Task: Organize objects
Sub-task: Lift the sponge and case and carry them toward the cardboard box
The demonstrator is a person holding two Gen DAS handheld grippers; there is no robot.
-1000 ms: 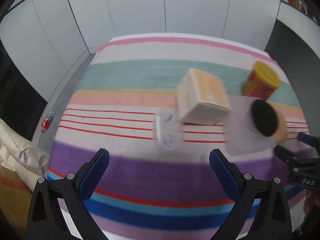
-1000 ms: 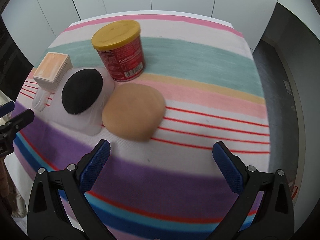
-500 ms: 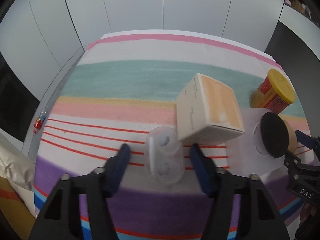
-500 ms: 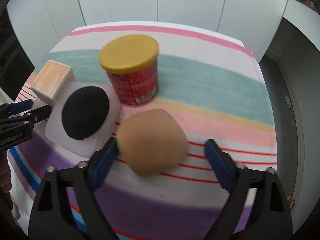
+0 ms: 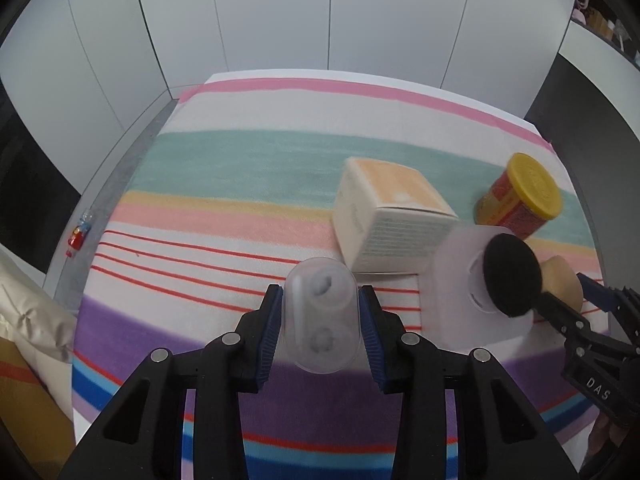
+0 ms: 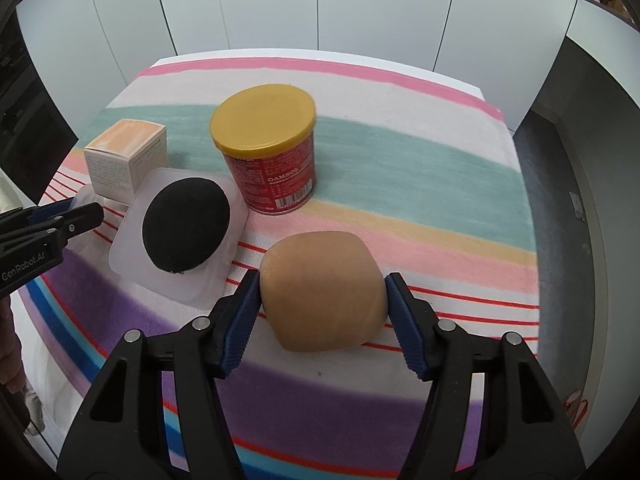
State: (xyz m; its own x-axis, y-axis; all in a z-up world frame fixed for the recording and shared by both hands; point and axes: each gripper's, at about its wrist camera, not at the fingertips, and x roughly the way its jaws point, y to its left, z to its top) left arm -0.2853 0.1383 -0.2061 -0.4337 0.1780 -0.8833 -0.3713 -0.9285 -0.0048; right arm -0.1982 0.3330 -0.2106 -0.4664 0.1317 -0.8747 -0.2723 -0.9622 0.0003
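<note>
My left gripper (image 5: pixel 320 320) is shut on a small clear plastic case (image 5: pixel 320 316) that lies on the striped cloth (image 5: pixel 240 160). My right gripper (image 6: pixel 322 312) is shut on a tan rounded sponge (image 6: pixel 324 292), also on the cloth; the sponge shows partly in the left wrist view (image 5: pixel 562 280). A black round puff sits in a clear lidded tray (image 6: pixel 184 220), which also shows in the left wrist view (image 5: pixel 472 292). A peach and white box (image 5: pixel 388 220) and a red can with a yellow lid (image 6: pixel 268 160) stand behind it.
The striped cloth covers a table that ends at white wall panels (image 5: pixel 320 20). A small red bottle (image 5: pixel 80 232) lies on the floor to the left. A beige cushion (image 5: pixel 24 320) sits at the near left. Dark floor lies to the right (image 6: pixel 560 200).
Both grippers moved forward and closed. The left one closed around the clear case. The right one closed around the tan sponge.
</note>
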